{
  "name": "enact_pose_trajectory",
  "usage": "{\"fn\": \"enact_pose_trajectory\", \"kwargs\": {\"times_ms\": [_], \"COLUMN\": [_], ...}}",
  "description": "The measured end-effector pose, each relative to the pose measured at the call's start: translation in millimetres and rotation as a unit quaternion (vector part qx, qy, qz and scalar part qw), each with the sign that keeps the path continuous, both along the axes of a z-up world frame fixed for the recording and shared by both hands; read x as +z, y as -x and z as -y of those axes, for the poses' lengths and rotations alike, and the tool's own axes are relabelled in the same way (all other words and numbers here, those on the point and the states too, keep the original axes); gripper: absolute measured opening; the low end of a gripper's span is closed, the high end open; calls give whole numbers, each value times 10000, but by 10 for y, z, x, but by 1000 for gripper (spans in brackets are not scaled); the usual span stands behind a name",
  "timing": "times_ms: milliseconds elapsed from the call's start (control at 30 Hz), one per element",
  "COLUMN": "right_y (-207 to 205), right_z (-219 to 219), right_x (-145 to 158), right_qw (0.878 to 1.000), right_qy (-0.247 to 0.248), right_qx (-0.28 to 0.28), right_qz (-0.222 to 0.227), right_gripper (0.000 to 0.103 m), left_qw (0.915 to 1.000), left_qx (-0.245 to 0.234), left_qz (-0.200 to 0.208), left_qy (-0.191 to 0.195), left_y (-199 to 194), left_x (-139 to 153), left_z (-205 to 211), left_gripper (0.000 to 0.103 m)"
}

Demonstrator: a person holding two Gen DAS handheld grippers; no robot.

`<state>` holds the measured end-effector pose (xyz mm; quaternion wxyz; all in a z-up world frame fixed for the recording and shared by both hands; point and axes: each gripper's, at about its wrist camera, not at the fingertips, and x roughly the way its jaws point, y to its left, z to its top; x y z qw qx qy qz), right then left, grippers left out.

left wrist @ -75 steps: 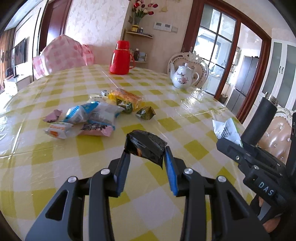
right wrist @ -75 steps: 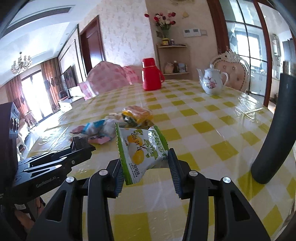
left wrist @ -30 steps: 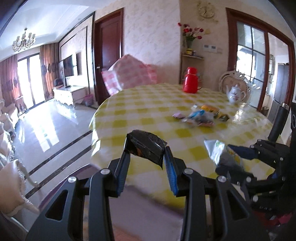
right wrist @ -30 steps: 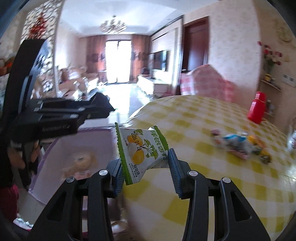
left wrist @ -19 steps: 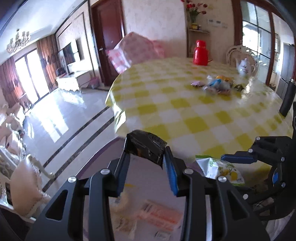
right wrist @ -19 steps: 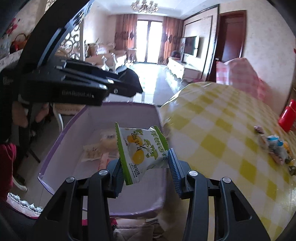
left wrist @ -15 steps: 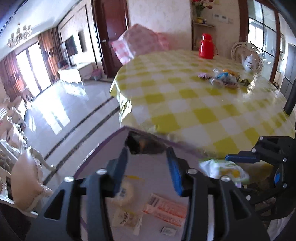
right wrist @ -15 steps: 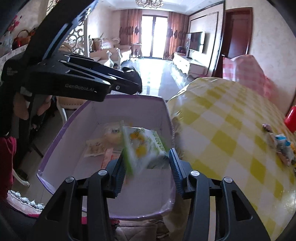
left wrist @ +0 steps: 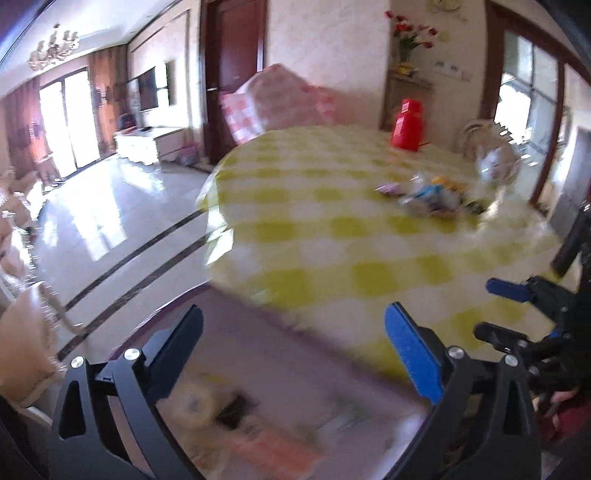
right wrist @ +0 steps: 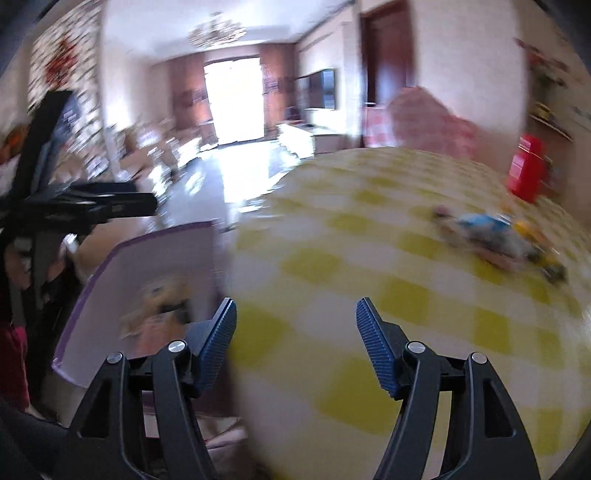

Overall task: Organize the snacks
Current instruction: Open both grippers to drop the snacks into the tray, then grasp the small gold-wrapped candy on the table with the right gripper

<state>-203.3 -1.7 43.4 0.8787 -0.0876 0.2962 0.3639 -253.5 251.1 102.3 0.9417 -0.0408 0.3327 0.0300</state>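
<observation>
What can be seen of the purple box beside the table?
The box is an open-topped container with pale lilac walls and a darker purple rim, looking like thin cardboard or plastic, though blur hides the detail. It sits below the edge of the table, close beside it; whether they touch cannot be told. Several snack packets lie on its floor, smeared by blur. No gripper touches it.

Non-task items only, both views blurred. Round table (left wrist: 332, 236) is covered by a yellow-and-white check cloth. Red thermos jug (left wrist: 407, 124) is seen at the far edge, white teapot (left wrist: 495, 166) to its right. Pink checked chair cover (left wrist: 273, 99) is seen behind the table, dark wooden door (left wrist: 232, 70) beyond it. Red flowers (left wrist: 408, 31) are set on a wall shelf. Chandelier (right wrist: 216, 31), TV (right wrist: 321, 88) and glossy tiled floor (left wrist: 103, 229) are visible further back.
</observation>
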Motion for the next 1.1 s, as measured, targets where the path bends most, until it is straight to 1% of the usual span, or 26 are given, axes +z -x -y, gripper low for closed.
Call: {"fn": "enact_pose_trajectory", "kwargs": {"times_ms": [67,100,167,267,300,400,433,467,533,667,800,933,967,1033,1067,1100], "right_y": [-149,-201,-345,-505,-537,-624,-672,-713,-805,-1108,-1616,-2129,-2279,-2552,-2668,-2756], "right_z": [247,377,686,1144,1294,1703,1839,1959,2116,2322,2439,2499,2503,2486,2463,2440], "right_x": [-23,-47,-94,-183,-212,-317,-352,-361,-369,-394,-474,-500,-503,-499,-507,-511], "right_qw": [9994,9985,9952,9875,9846,9774,9751,9729,9702,9666,9618,9549,9539,9560,9571,9576], "right_qy": [-71,-92,-175,-454,-552,-608,-660,-817,-894,-681,-386,-323,-306,-248,-228,-215], "right_qx": [-344,-528,-951,-1452,-1585,-1938,-1992,-1982,-2037,-2253,-2427,-2641,-2674,-2626,-2585,-2561], "right_qz": [-32,-67,-170,-420,-486,-590,-723,-864,-956,-1018,-1209,-1316,-1325,-1283,-1288,-1302], "right_gripper": [66,66,66,66,66,66,66,66,67,69,69,69,69,69,69,69], "left_qw": [9997,9986,9963,9899,9881,9867,9865,9869,9888,9894,9908,9900,9897,9868,9860,9849], "left_qx": [-179,-387,-634,-992,-1084,-1136,-1113,-1039,-899,-930,-902,-777,-770,-797,-800,-727], "left_qz": [49,102,124,-43,-137,-408,-473,-544,-577,-615,-645,-701,-706,-833,-841,-808], "left_qy": [187,351,568,1010,1083,1086,1103,1104,1046,933,780,948,978,1139,1193,1347], "left_y": [-182,-332,-567,-1063,-1213,-1626,-1715,-1835,-2027,-2332,-2704,-2970,-2970,-3014,-3016,-3012], "left_x": [56,85,97,-3,-65,-326,-398,-491,-622,-720,-795,-898,-913,-956,-960,-966], "left_z": [206,382,655,1176,1334,1751,1837,1942,2109,2368,2611,2740,2748,2720,2699,2637], "left_gripper": [100,100,100,100,100,100,100,100,100,100,100,100,100,100,100,100]}}
